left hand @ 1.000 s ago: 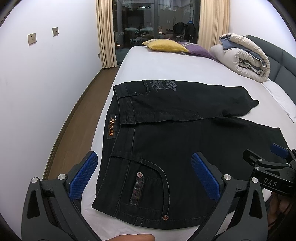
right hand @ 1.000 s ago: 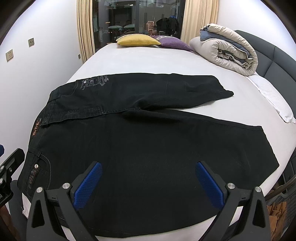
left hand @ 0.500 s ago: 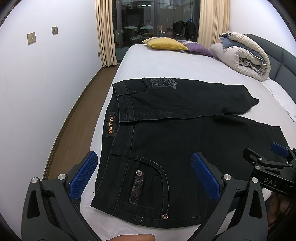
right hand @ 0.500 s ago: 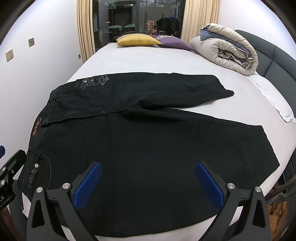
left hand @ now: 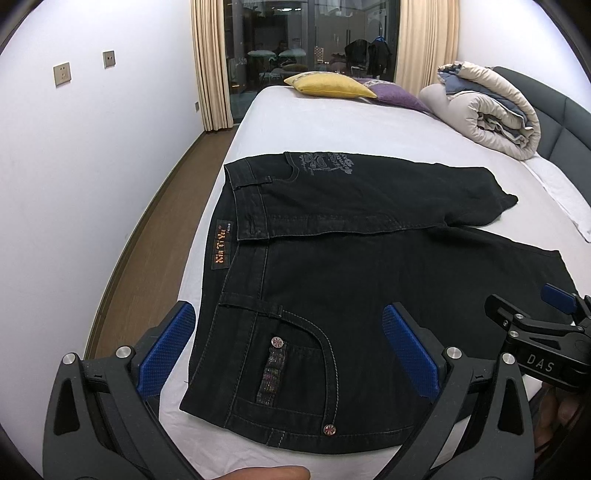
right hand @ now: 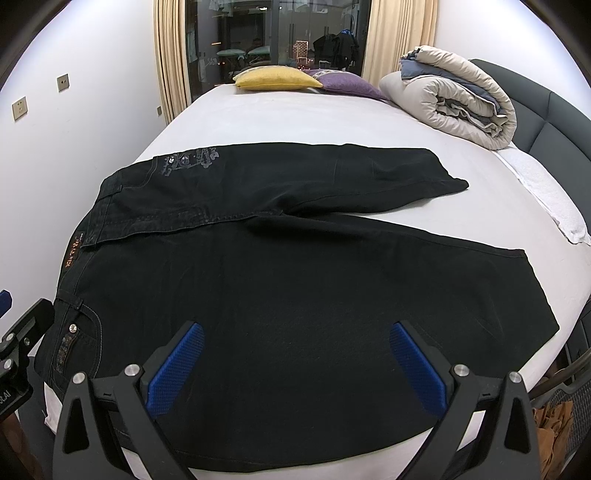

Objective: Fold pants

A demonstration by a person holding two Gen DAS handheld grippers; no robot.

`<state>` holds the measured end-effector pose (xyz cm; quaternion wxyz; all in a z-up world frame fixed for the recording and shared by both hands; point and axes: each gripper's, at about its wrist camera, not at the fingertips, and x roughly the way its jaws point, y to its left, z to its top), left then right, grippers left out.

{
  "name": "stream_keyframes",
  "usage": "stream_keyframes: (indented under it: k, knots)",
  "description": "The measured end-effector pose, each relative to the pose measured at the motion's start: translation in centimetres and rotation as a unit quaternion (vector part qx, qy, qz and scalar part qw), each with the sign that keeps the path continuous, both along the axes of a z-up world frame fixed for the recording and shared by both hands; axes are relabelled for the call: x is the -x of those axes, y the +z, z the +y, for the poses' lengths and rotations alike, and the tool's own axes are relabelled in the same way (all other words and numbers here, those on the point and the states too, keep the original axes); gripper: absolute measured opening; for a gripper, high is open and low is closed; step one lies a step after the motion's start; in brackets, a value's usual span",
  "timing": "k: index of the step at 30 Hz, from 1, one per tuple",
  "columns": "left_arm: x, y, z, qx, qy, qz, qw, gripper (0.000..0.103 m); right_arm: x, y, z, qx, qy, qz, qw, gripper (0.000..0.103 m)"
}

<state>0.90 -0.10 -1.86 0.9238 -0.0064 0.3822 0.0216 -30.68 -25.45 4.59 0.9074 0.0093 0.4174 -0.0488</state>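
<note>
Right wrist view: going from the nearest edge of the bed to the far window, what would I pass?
Open right gripper with blue pads → black denim pants spread flat → bare white bed sheet → yellow cushion → dark glass window.

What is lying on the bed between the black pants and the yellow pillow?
Nothing: in both wrist views only bare white sheet separates the black pants from the yellow pillow.

Black denim pants (left hand: 369, 280) lie flat and unfolded on the white bed (left hand: 332, 129), waistband left, legs spread rightward.
</note>
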Motion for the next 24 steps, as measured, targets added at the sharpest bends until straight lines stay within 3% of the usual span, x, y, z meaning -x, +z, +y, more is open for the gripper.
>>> stream_keyframes:
  k: [19, 24]
  knots:
    - [0.1, -0.6, -0.1, 0.004, -0.005, 0.006, 1.0000, 0.103, 0.0, -1.0, 0.7, -0.002, 0.002, 0.007, 1.000, 0.103]
    - [0.4, -0.4, -0.6, -0.011, -0.010, -0.002, 0.9999, 0.103, -0.3, -0.7, 0.3, -0.004, 0.005, 0.009, 1.000, 0.103]
